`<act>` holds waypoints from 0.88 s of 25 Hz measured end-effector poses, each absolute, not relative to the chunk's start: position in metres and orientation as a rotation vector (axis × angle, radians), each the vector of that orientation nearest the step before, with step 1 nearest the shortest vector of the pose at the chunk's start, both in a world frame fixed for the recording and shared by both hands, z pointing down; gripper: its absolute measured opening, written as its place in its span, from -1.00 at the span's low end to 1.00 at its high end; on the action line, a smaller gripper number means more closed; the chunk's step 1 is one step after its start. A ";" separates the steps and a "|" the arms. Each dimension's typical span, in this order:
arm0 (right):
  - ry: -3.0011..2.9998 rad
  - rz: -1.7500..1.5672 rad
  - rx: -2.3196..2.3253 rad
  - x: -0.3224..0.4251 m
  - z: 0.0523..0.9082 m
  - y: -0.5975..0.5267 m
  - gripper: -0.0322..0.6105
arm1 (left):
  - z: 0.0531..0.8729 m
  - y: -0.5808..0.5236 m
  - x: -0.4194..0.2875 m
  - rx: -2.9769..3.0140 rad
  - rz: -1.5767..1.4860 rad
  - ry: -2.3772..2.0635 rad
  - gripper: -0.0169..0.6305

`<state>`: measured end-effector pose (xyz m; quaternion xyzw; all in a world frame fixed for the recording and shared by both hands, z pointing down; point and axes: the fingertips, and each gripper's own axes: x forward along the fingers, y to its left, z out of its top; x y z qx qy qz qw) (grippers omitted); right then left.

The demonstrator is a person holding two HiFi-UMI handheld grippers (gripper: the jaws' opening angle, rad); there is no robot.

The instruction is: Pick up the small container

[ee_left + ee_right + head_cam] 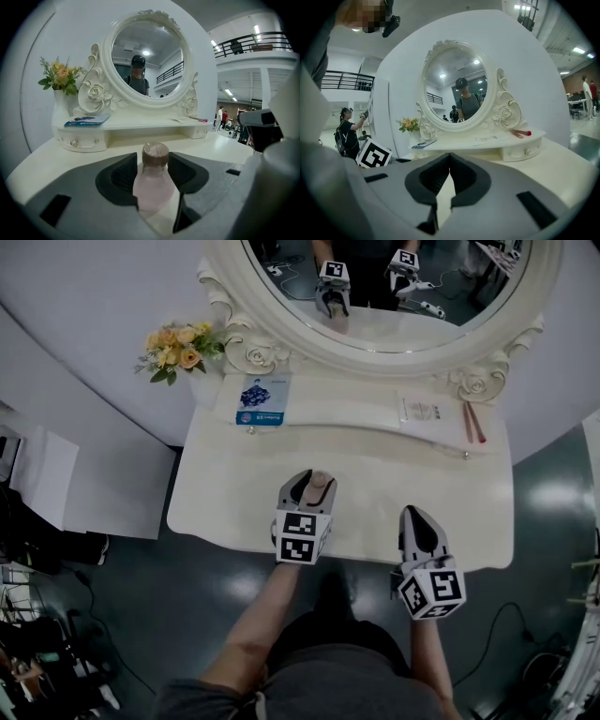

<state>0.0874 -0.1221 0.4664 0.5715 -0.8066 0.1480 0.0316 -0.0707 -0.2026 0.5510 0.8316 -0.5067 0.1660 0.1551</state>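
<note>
A small pale pink bottle with a brown cap [153, 180] sits between the jaws of my left gripper [154, 176], which is shut on it. In the head view the same bottle [319, 485] pokes out of the left gripper [310, 491] above the white dressing table [234, 493], near its front middle. My right gripper [418, 521] hangs over the table's front right edge. Its jaws meet at the tips with nothing between them [449, 176].
An oval mirror [394, 296] in an ornate white frame stands at the back of the table. A raised shelf carries a blue booklet [262, 399], a white card [424, 412] and a red stick [473, 423]. A vase of yellow flowers [178, 351] stands at the back left.
</note>
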 end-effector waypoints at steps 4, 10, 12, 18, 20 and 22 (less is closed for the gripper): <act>-2.479 0.462 1.765 0.087 0.468 -0.123 -0.89 | 0.552 -0.206 -0.070 2.384 0.497 -1.460 -0.37; -2.476 0.467 1.777 0.086 0.469 -0.122 -0.89 | 0.547 -0.206 -0.069 2.403 0.510 -1.456 -0.44; -2.475 0.470 1.781 0.086 0.469 -0.121 -0.89 | 0.546 -0.206 -0.067 2.420 0.535 -1.464 -0.48; -2.468 0.461 1.790 0.084 0.465 -0.118 -0.89 | 0.547 -0.204 -0.067 2.431 0.567 -1.451 -0.53; -2.467 0.453 1.793 0.084 0.464 -0.116 -0.89 | 0.547 -0.203 -0.069 2.427 0.569 -1.451 -0.53; -2.462 0.448 1.798 0.085 0.462 -0.115 -0.89 | 0.543 -0.201 -0.071 2.427 0.560 -1.457 -0.53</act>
